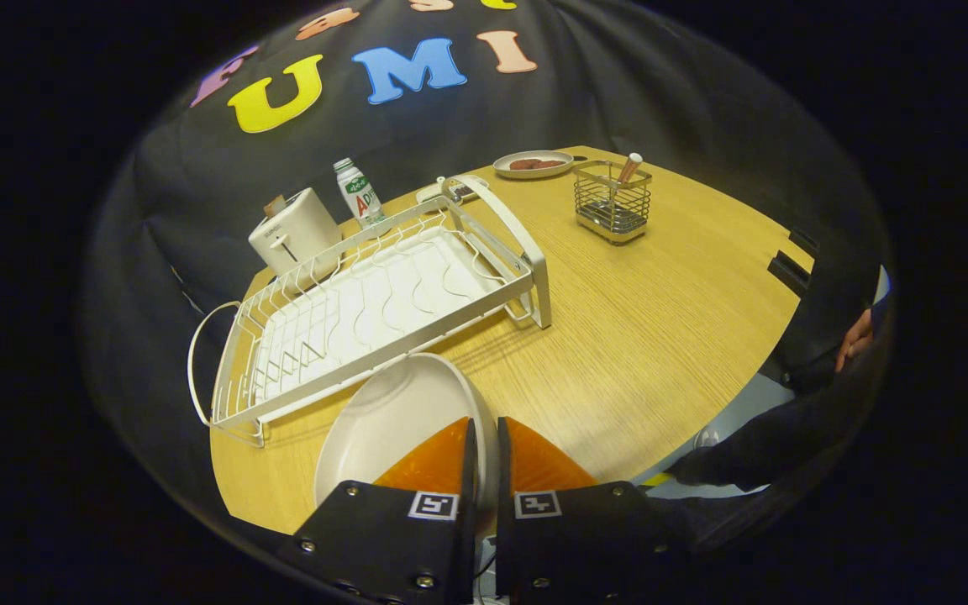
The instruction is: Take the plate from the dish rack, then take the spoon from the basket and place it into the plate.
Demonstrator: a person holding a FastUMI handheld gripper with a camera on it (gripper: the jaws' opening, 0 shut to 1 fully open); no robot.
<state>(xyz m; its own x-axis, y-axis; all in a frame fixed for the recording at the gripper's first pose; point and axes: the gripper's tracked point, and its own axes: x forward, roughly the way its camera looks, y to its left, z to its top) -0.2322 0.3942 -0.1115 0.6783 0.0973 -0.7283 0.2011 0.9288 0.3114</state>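
Already out of the rack [383, 302] | claw [484, 454] clenched on the plate [391, 420] rim, plate held over the surface [660, 336] just beside the rack | left: set plate down, fetch spoon [628, 168] from basket [612, 202] well beyond.

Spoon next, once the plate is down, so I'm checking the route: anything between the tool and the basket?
Nothing visible: bare table lies between the tool, shut on the plate, and the basket. The dish rack stands beside that line.
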